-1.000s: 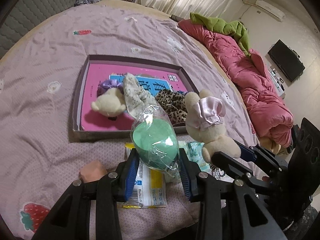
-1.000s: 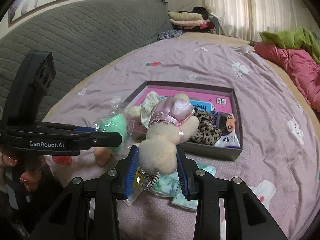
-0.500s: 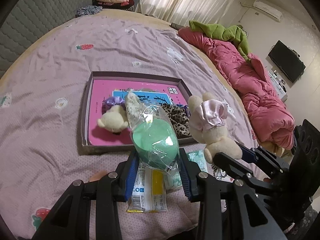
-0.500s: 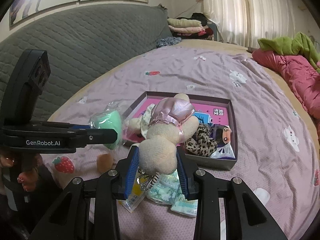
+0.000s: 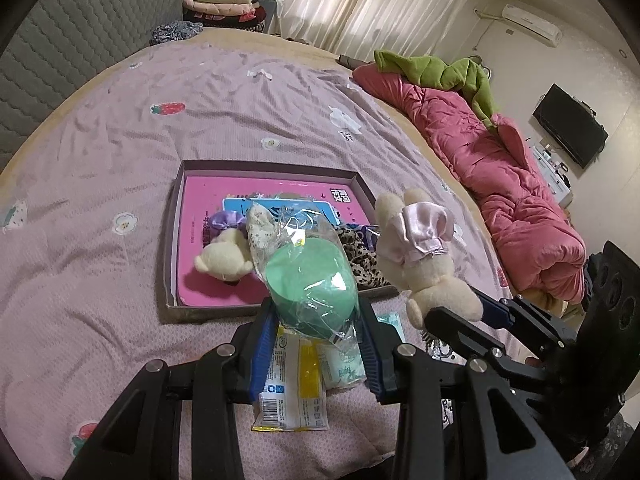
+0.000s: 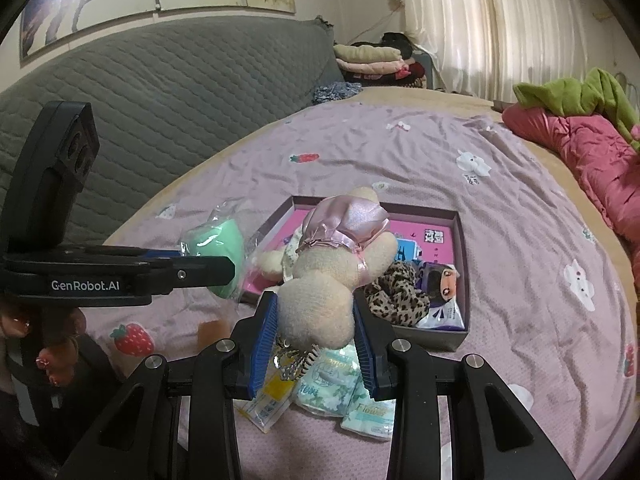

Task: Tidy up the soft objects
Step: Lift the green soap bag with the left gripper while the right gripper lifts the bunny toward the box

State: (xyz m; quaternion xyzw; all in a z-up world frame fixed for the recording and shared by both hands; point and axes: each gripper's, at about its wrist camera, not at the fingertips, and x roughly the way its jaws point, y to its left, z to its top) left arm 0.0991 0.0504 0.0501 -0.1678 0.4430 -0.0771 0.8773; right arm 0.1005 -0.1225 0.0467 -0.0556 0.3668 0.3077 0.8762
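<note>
Only right wrist view shows a hand [image 6: 24,332] — beside left gripper [image 6: 224,268].

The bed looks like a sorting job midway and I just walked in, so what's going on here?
A person holds a tool in each hand above the bed. The left tool grips a green sponge in a clear wrapper; the right tool grips a cream plush bunny in a pink dress. Both are lifted in front of the shallow box, which already holds a small plush bear and a leopard-print item. Tissue packets lie on the sheet.
</note>
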